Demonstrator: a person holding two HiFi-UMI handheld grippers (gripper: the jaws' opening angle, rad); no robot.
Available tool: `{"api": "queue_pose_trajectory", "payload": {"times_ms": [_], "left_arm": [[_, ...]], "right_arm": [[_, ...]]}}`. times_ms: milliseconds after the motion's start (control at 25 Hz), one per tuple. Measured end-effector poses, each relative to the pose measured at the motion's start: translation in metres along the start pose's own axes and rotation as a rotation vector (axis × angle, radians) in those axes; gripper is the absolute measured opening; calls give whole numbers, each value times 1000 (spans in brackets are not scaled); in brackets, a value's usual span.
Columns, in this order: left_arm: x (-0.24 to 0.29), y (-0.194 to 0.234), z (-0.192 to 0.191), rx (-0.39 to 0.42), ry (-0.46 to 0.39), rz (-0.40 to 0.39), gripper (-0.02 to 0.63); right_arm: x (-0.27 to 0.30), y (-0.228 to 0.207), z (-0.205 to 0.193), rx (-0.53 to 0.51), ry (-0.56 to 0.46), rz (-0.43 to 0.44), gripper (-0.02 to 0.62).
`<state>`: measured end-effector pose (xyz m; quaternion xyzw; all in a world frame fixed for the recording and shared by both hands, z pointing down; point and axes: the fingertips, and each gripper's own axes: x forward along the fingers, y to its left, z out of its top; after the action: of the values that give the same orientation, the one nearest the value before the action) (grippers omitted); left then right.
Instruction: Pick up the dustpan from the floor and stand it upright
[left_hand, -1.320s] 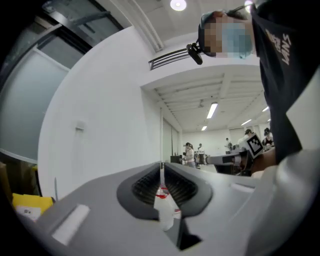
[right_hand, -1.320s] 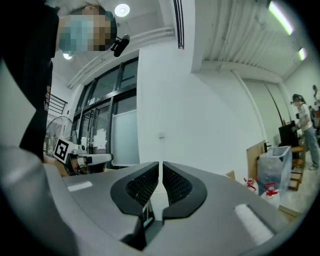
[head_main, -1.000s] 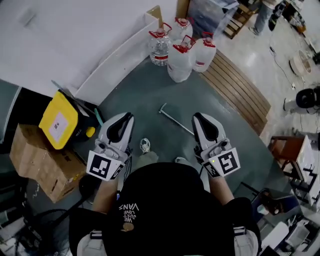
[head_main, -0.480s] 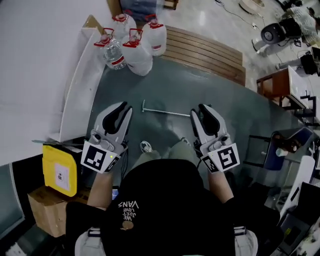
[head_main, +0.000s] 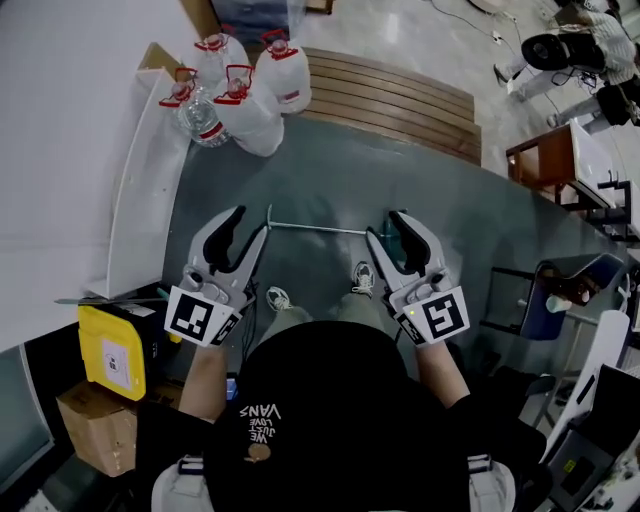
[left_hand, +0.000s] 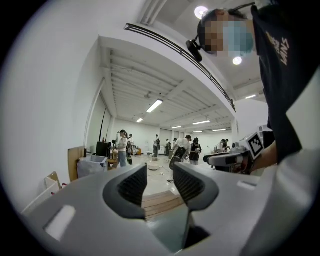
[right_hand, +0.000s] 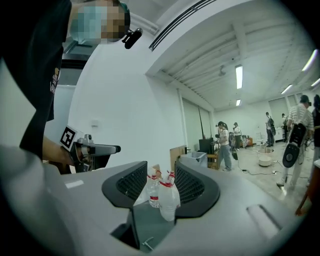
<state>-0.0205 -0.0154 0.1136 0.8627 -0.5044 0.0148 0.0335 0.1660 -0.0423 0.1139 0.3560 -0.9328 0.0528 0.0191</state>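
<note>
A thin grey rod (head_main: 312, 229) with a short crossbar at its left end lies flat on the dark floor, just beyond my two grippers in the head view. Its right end is hidden behind my right gripper (head_main: 383, 228); I cannot tell whether a pan is attached. My left gripper (head_main: 248, 225) hovers near the crossbar end. Both grippers point level, their jaws are opening, and nothing is between them. The left gripper view shows only floor and the hall between my left gripper's (left_hand: 160, 182) pads. In the right gripper view, my right gripper (right_hand: 161, 182) frames the water jugs (right_hand: 160, 197), with the rod (right_hand: 146, 244) below.
Several red-capped water jugs (head_main: 240, 85) stand ahead by a leaning white board (head_main: 135, 190). A slatted wooden platform (head_main: 400, 105) lies beyond. A yellow container (head_main: 112, 355) and a cardboard box (head_main: 95, 430) sit at left, furniture (head_main: 555, 295) at right. My shoes (head_main: 278, 297) are below the rod.
The head view has swung, so the jugs moved toward the upper left. Both grippers' jaws were shut and now stand apart. The rod now lies right across the gripper tips.
</note>
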Motion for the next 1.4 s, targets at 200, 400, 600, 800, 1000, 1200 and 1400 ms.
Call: {"api": "queue_pose_trajectory", "payload": {"times_ms": [200, 400, 600, 800, 1000, 1200, 1400], "left_arm": [[24, -3, -33, -66, 47, 37, 172], [41, 6, -85, -114, 101, 64, 172], [44, 14, -154, -129, 172, 114, 172], [51, 32, -238, -146, 235, 166, 172], [56, 42, -330, -210, 300, 202, 172], [61, 54, -427, -263, 344, 236, 172], [61, 52, -522, -346, 382, 269, 172]], "right_arm": [[9, -27, -34, -22, 97, 45, 158], [26, -50, -83, 14, 168, 48, 158], [36, -56, -150, 34, 268, 92, 158], [60, -60, -227, 2, 361, 165, 158], [73, -73, -316, -22, 500, 196, 156], [80, -83, -418, -18, 568, 248, 156], [78, -92, -522, -7, 658, 277, 156]]}}
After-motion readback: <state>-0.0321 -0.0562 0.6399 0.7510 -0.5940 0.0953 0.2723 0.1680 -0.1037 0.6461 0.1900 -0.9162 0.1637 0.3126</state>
